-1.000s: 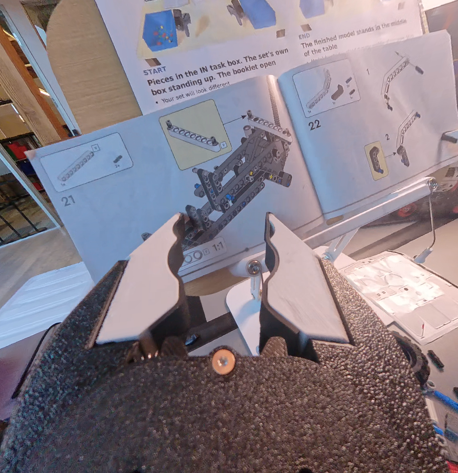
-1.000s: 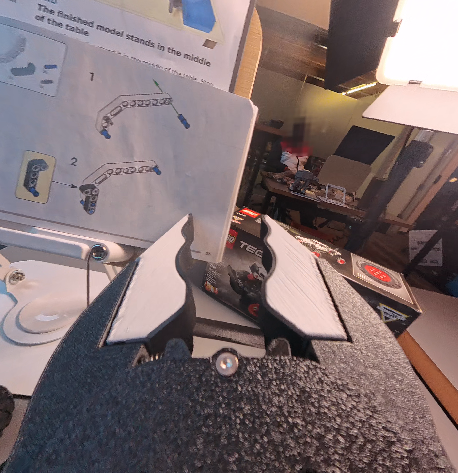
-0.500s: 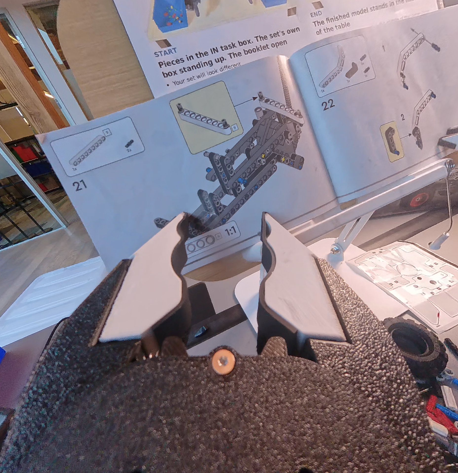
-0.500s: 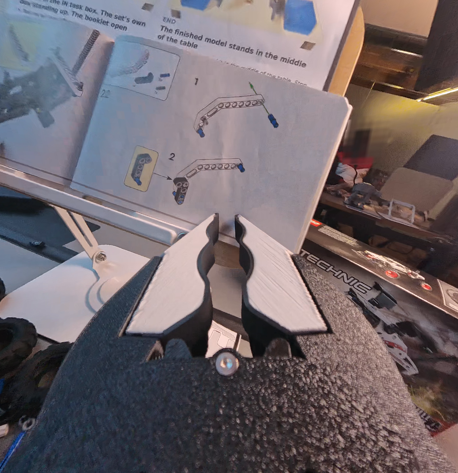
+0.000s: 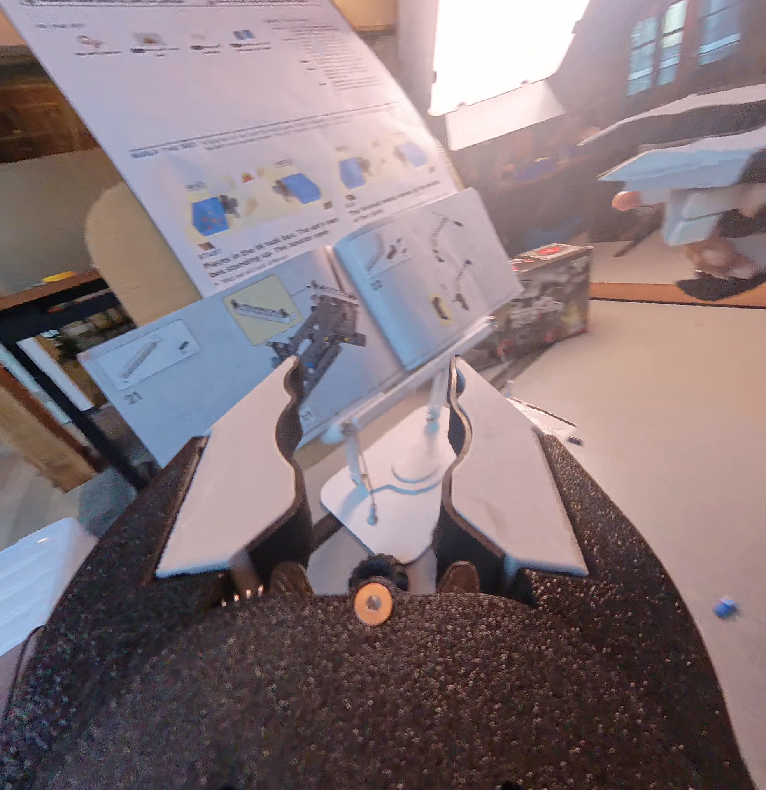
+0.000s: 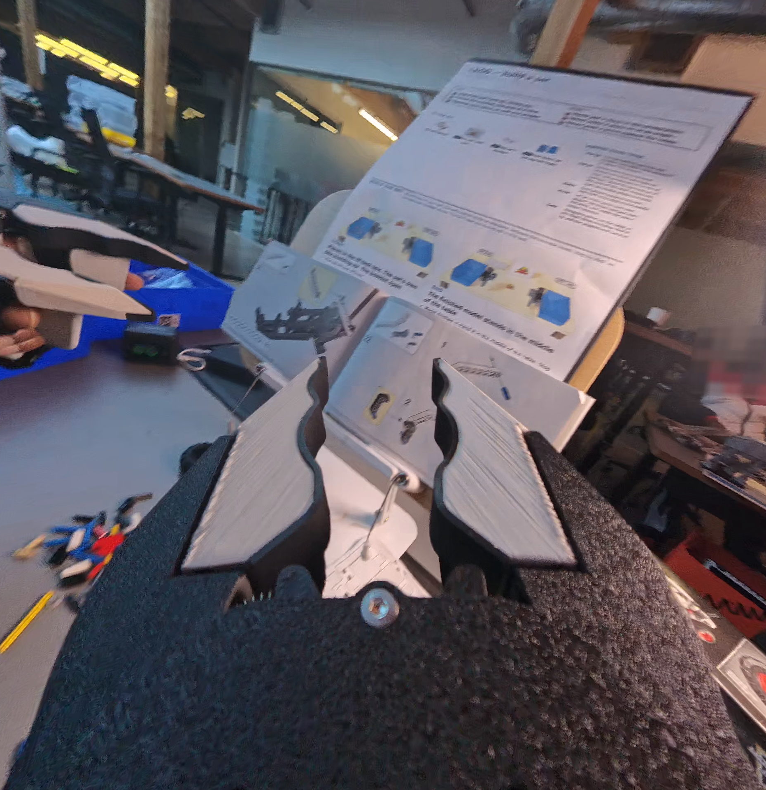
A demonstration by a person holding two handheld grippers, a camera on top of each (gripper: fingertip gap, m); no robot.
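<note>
Facing the open booklet (image 5: 312,342) on its white stand (image 5: 398,487), the left tool (image 5: 374,372) hangs above the worktop (image 5: 650,427) with its jaws spread wide and nothing between them. In the left wrist view the booklet lies straight ahead and a little above the fingertips, its spine running up and away, and the stand's flat foot shows through the gap between the fingers. A large printed sheet (image 5: 227,141) leans behind the booklet, and a dark product box (image 5: 548,299) stands to the right of the stand. The right tool (image 5: 689,201) shows far off at the upper right, blurred, well apart from the booklet.

In the right wrist view the right tool (image 6: 379,372) is likewise open and empty, aimed at the booklet's right-hand page (image 6: 415,410), which sits just beyond the fingertips; whether they touch the paper is hard to say through the blur. The left tool (image 6: 73,282) is at the far left, before a blue bin (image 6: 188,299). Small loose building pieces (image 6: 81,547) lie on the worktop at lower left, apart from both tools. The right tool seems the nearer to the booklet.
</note>
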